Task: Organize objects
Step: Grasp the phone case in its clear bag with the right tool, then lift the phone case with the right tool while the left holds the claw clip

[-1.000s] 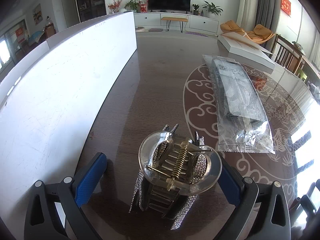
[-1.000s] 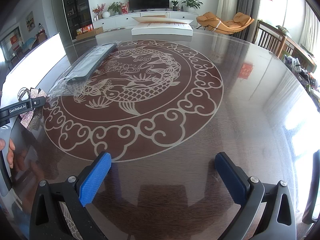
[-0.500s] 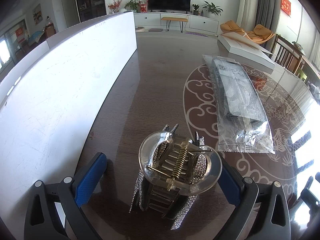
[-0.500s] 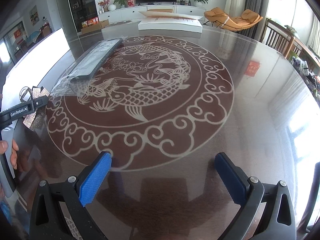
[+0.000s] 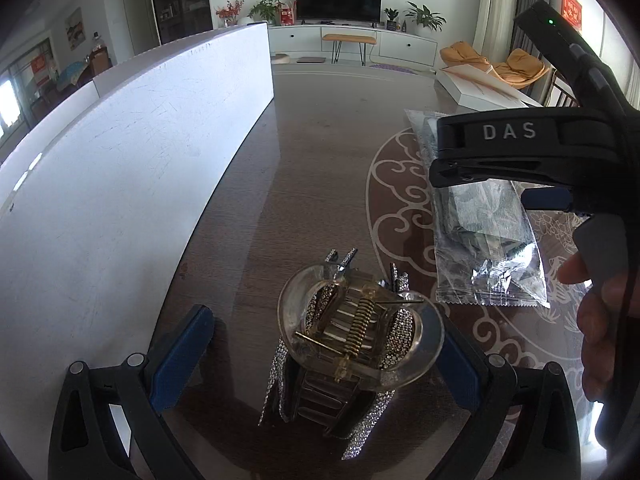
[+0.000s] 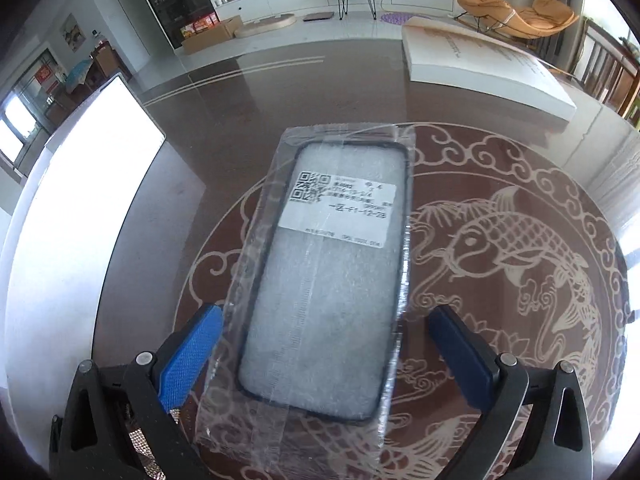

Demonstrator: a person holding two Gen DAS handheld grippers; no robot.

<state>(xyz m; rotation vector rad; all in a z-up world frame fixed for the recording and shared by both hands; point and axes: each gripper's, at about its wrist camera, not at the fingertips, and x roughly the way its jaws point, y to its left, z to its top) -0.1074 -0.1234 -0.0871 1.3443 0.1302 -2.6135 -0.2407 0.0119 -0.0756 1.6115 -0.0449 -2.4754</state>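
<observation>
Right gripper [image 6: 324, 356] now over bagged phone case [image 6: 324, 276], both grippers' fingers spread, glossy carp-patterned table [image 6: 520, 152].

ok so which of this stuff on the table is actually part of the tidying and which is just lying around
Part of the job:
- hair clip, between the open left gripper fingers
- bagged phone case, between the open right gripper fingers

Just lying about:
- flat white box at the far side of the table
- white board along the table edge
- TV, plants, orange chair
</observation>
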